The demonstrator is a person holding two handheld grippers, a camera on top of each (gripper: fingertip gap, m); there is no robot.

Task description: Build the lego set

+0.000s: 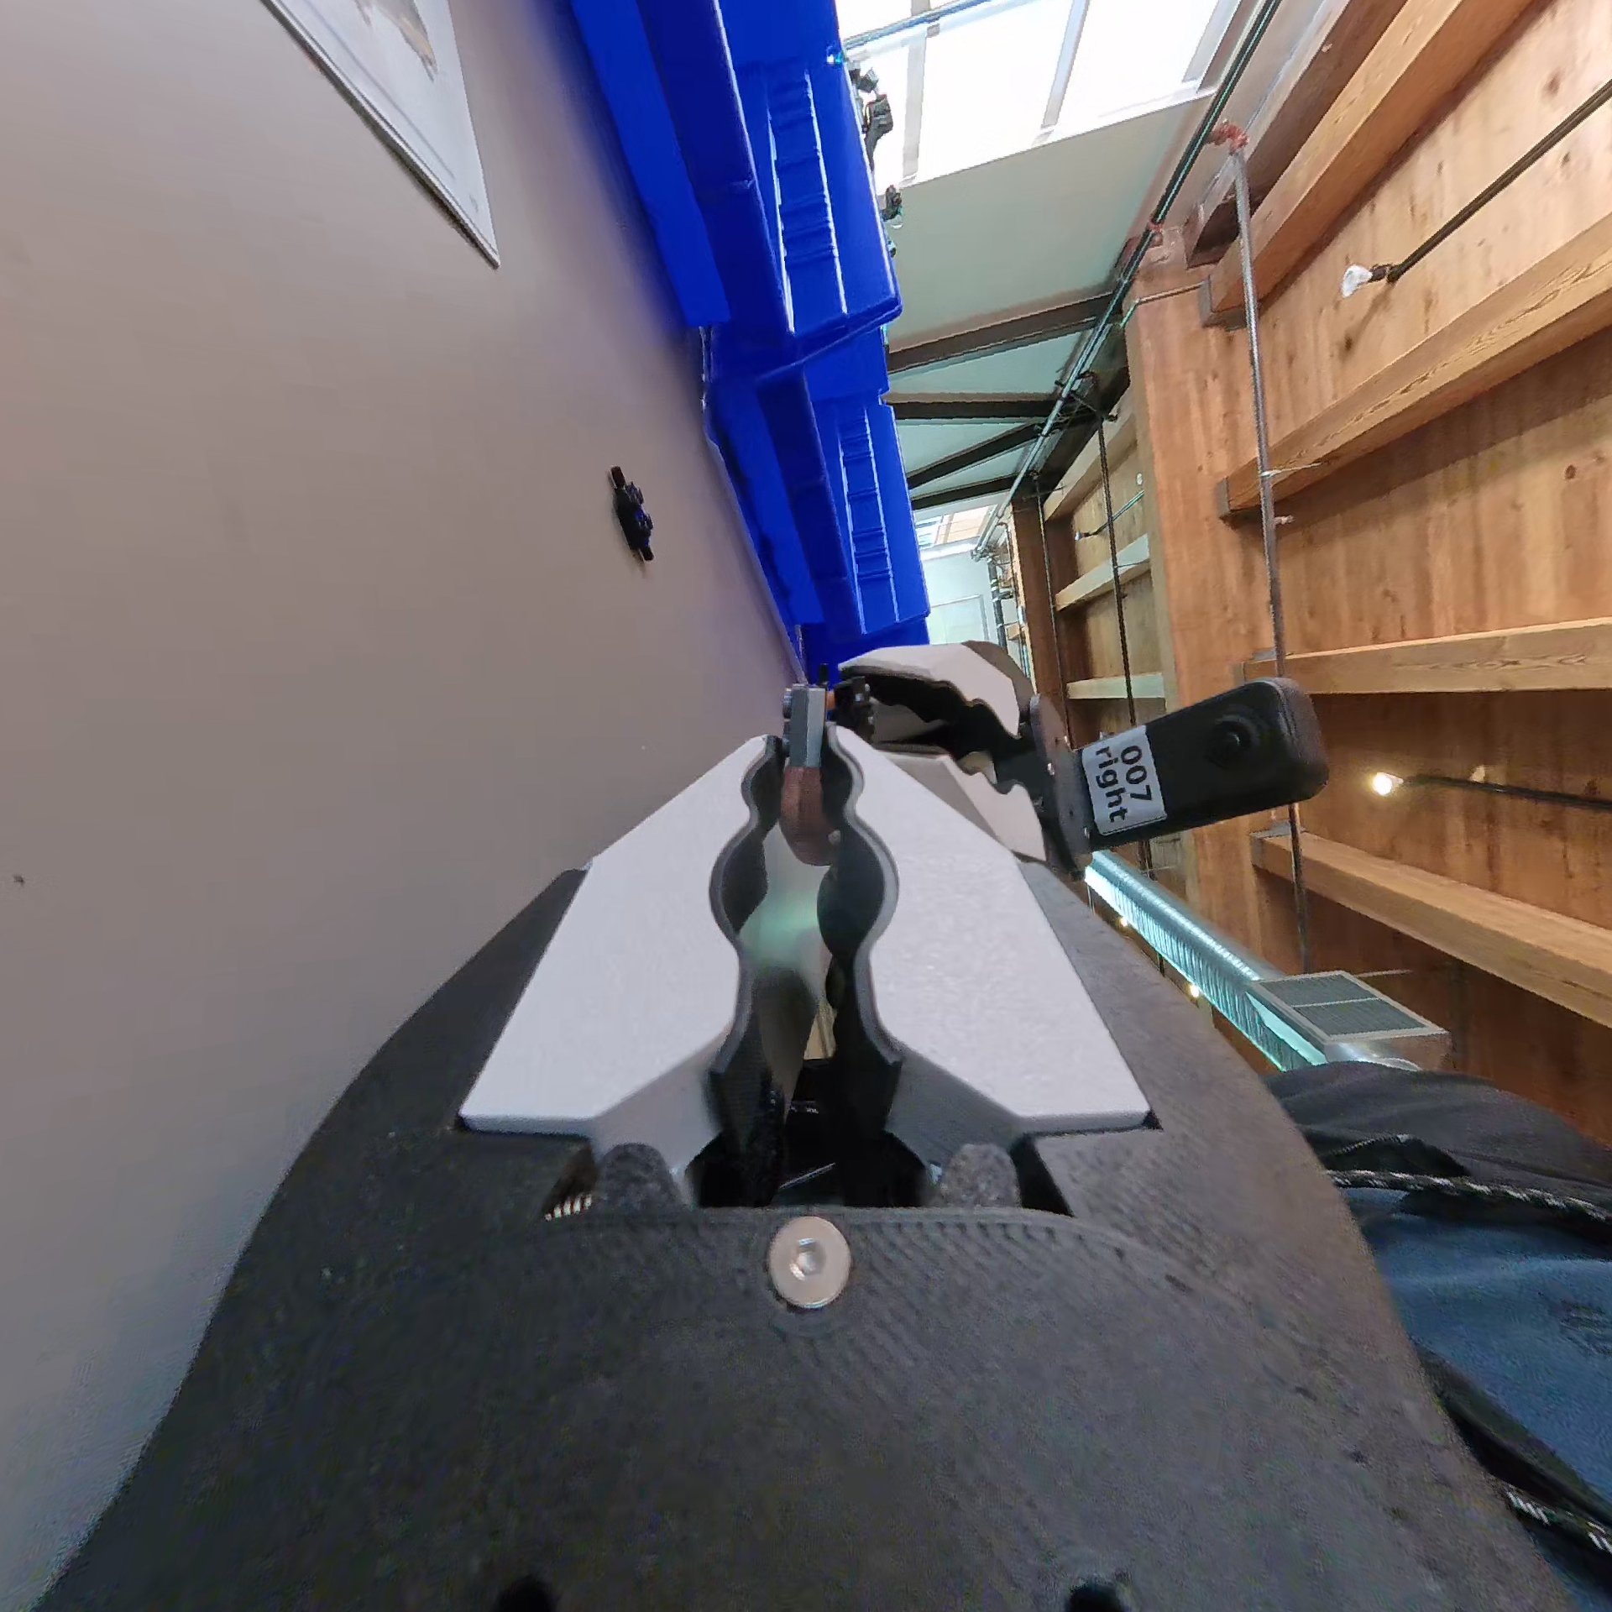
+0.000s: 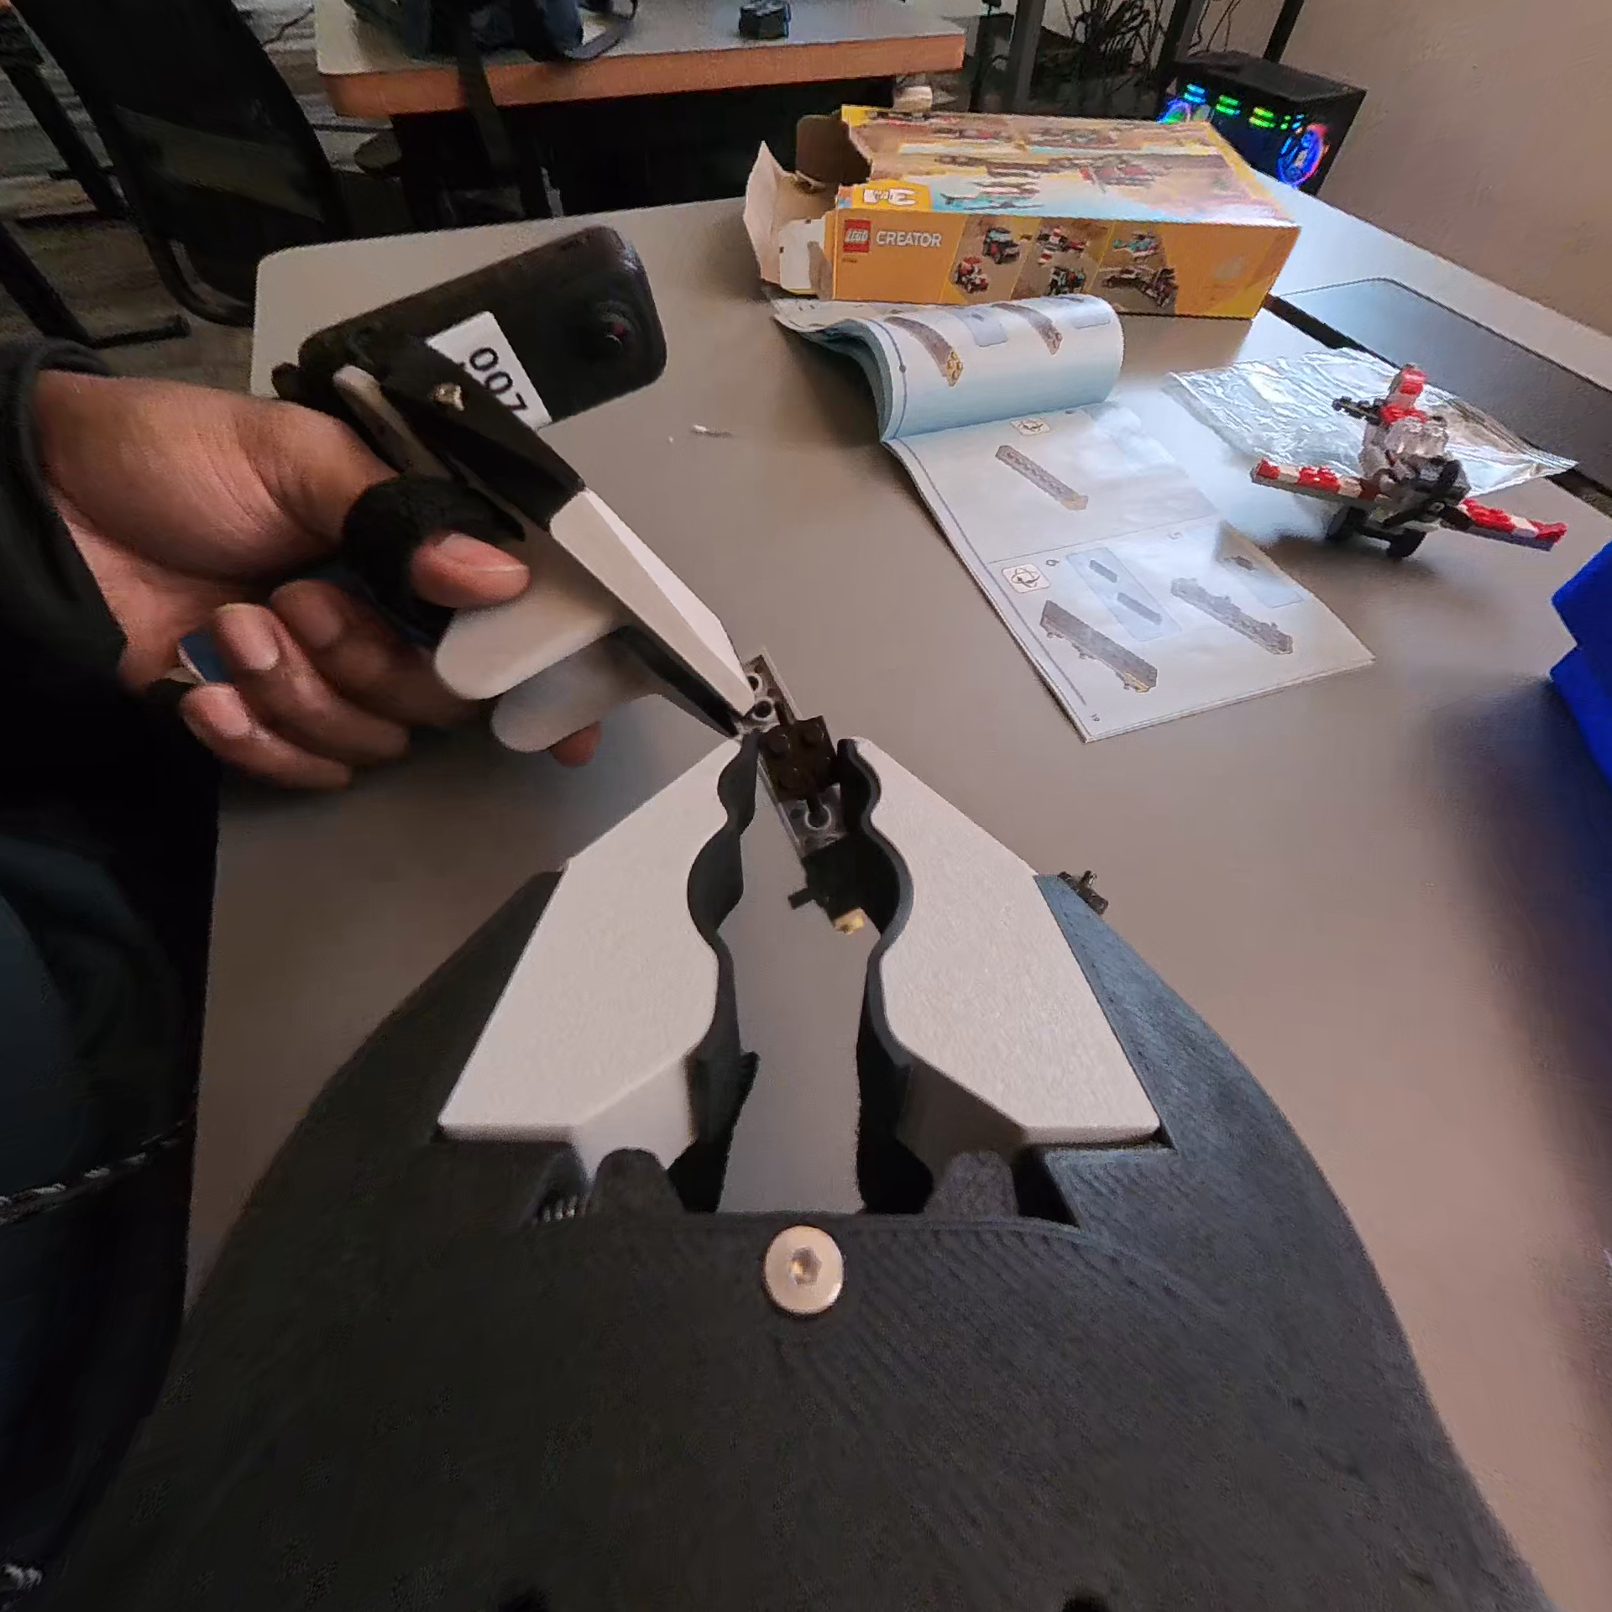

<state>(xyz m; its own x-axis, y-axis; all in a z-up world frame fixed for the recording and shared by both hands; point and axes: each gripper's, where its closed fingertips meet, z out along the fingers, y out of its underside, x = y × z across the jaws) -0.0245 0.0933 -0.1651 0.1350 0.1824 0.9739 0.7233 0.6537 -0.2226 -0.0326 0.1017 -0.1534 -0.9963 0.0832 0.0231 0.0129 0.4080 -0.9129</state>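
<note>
The right gripper pinches the grey lego strip with its dark brick, seemingly to steady it; the left gripper, narrowed onto the strip's far end, likely braces it for pressing; beyond them on the grey worktop lie an open booklet, box and finished plane; wooden ceiling beams show overhead.

Red-and-white plane, yellow box, seemingly grey-brown strip.
</note>
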